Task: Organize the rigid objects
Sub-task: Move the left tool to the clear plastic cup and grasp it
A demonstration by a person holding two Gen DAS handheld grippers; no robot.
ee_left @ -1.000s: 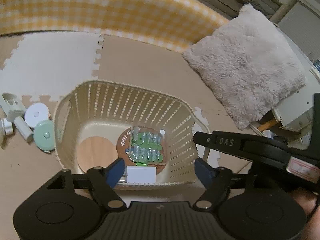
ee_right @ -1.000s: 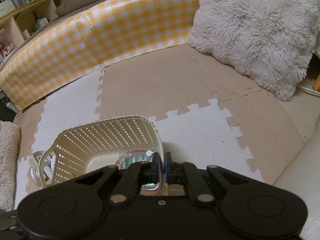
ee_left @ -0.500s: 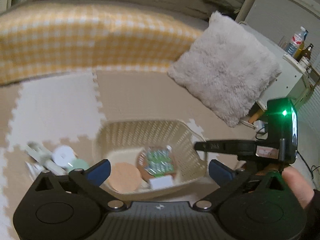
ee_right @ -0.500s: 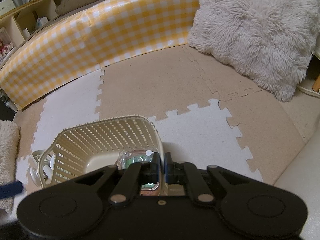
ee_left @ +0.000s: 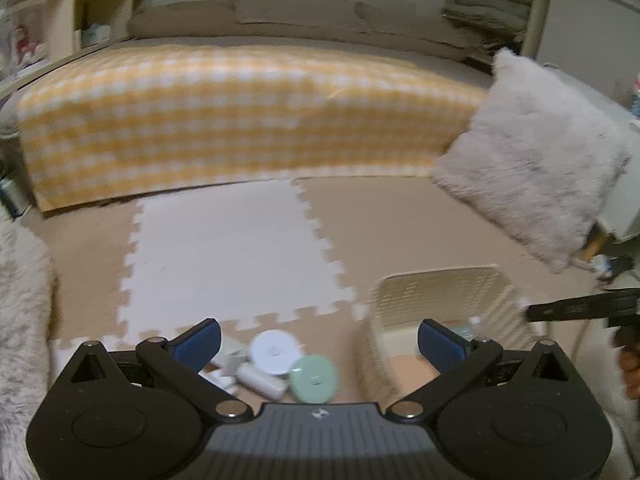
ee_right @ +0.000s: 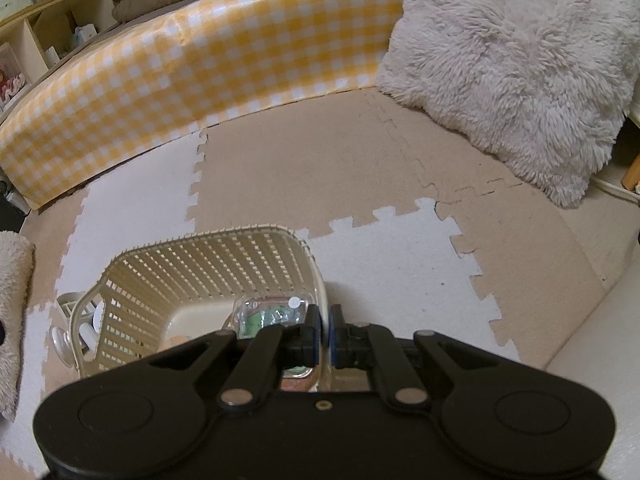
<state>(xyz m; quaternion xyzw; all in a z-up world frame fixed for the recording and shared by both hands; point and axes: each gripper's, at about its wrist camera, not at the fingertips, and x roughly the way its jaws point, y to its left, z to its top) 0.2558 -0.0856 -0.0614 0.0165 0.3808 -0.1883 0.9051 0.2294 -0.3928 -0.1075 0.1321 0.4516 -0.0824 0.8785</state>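
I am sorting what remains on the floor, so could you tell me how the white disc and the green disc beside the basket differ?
The white disc is paler and looks slightly wider; the green disc is mint-coloured, nearer the camera and closer to the basket. Both are round, flat and lie on the mat outside it.

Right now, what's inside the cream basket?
In the basket: a clear blister pack with green contents. The right gripper, shut on the basket's rim, covers the remaining floor.

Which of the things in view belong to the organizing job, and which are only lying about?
Belong to the job:
basket
clear packet in the basket
white disc
green disc
white cylinder

Only lying about:
fluffy pillow
yellow checked cover
foam floor mats
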